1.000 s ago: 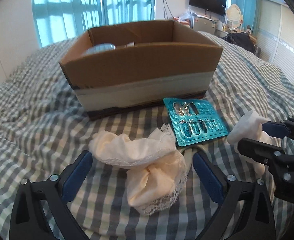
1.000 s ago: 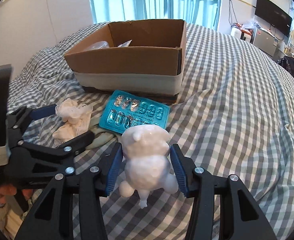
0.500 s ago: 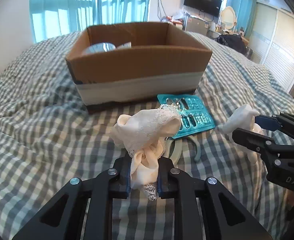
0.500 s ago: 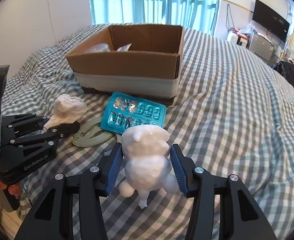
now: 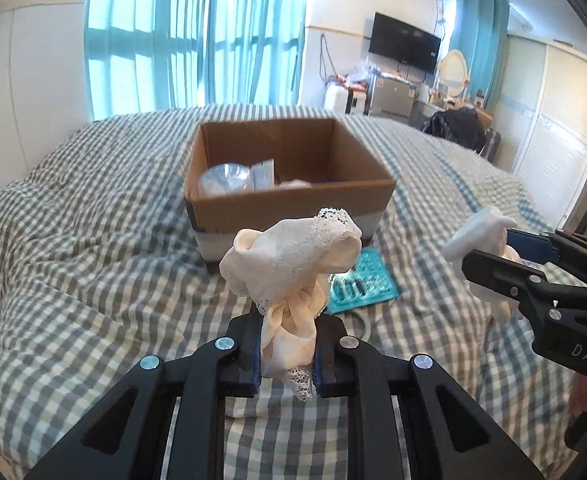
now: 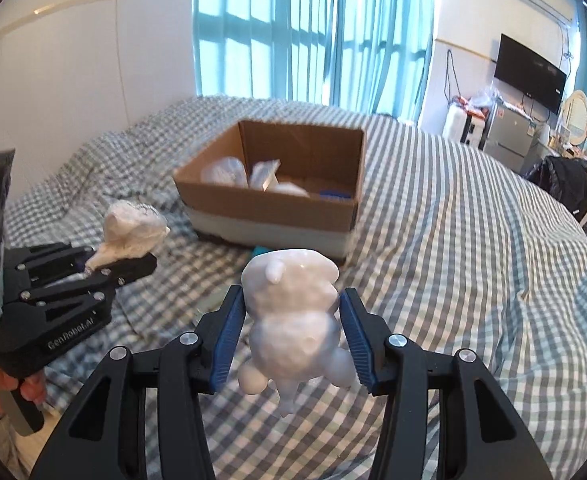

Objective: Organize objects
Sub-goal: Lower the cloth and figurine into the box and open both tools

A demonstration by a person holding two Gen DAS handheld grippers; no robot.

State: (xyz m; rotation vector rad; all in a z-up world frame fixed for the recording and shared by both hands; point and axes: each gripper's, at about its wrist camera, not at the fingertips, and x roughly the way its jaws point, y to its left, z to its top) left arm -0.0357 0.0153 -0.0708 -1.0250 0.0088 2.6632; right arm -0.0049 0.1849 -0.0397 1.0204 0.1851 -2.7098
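Left gripper (image 5: 286, 350) is clamped tight on a cream lace-trimmed cloth bundle (image 5: 293, 272), held off the bed in front of the open brown cardboard box (image 5: 289, 184). Right gripper (image 6: 291, 344) is half closed around a white lumpy animal-shaped figurine (image 6: 293, 316), also in front of the box. The cloth half hides a teal blister pack (image 5: 359, 286) at the box's foot. Box contents are blurry: clear plastic, something white.
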